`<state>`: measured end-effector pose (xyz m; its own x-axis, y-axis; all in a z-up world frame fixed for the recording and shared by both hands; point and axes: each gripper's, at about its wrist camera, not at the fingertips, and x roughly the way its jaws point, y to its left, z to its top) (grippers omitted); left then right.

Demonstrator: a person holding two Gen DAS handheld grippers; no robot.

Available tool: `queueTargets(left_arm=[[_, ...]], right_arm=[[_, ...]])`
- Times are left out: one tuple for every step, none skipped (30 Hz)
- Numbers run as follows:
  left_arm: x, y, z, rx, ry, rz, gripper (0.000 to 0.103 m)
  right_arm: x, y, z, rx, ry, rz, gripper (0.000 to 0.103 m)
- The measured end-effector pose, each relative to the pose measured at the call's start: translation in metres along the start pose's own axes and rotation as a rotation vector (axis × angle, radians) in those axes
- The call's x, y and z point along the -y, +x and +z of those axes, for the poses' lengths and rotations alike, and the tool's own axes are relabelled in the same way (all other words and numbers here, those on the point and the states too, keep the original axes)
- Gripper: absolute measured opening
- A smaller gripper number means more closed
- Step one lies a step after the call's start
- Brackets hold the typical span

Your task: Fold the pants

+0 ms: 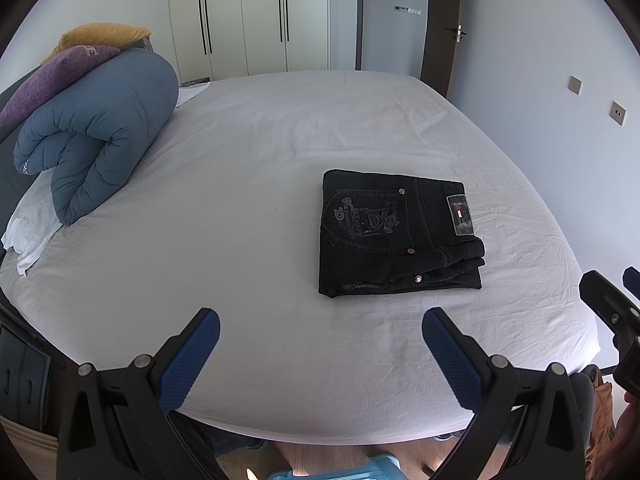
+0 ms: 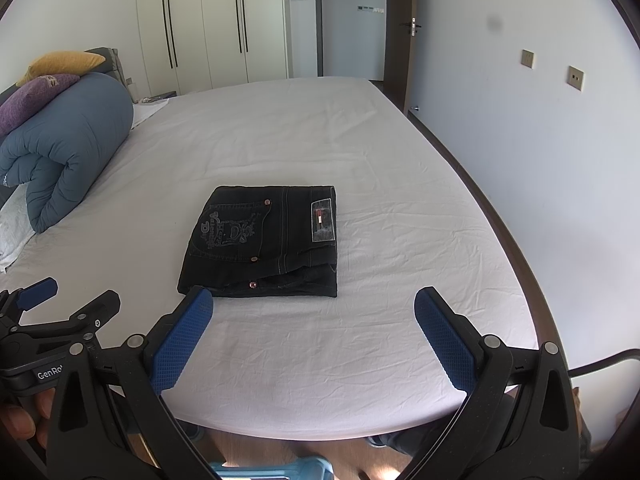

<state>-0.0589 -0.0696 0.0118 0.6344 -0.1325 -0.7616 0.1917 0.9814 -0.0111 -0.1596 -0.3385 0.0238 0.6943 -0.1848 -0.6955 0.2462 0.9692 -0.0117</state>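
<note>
Black jeans (image 2: 262, 242) folded into a compact square, back pocket & waist label up, lying flat on bed sheet (image 2: 360, 152) toward near edge. Left gripper (image 1: 320, 354) & right gripper (image 2: 314, 342) both w/ fingers spread wide, holding nothing, hovering apart from the denim. Fold looks done, judging by shape; if tidying, press near layered edge lightly, no tugging, so stack stays square. No containers visible. Rolled blue duvet (image 1: 100, 132) w/ cushions well off to left.

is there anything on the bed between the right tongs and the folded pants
Nothing visible. In the right wrist view only bare white sheet lies between the open right tongs and the folded black pants. The rolled blue duvet sits far off to the left.
</note>
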Motion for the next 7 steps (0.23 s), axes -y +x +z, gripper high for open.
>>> queueTargets(left_arm=[[0.0002, 0.0005, -0.0001, -0.001, -0.001, -0.005, 0.103], [0.0008, 0.0012, -0.0012, -0.005, -0.001, -0.006, 0.103], [0.0018, 0.0017, -0.0026, -0.008, 0.003, -0.001, 0.103], [0.0028, 0.0026, -0.0038, -0.009, 0.009, 0.007, 0.103], [0.0035, 0.0022, -0.0053, -0.006, 0.012, 0.009, 0.103], [0.0038, 0.0026, -0.0056, -0.004, 0.012, 0.009, 0.103], [0.0036, 0.0032, -0.0059, -0.006, 0.009, 0.009, 0.103]], right_arm=[[0.0000, 0.0000, -0.0009, -0.001, 0.000, 0.001, 0.103], [0.0007, 0.0009, -0.0011, -0.003, 0.000, 0.003, 0.103], [0.0011, 0.0012, -0.0018, -0.005, 0.001, 0.004, 0.103], [0.0012, 0.0010, -0.0027, -0.006, 0.003, 0.004, 0.103], [0.0018, 0.0009, -0.0029, -0.007, 0.004, 0.005, 0.103], [0.0020, 0.0005, -0.0039, -0.007, 0.006, 0.006, 0.103], [0.0033, 0.0006, -0.0033, -0.007, 0.007, 0.006, 0.103]])
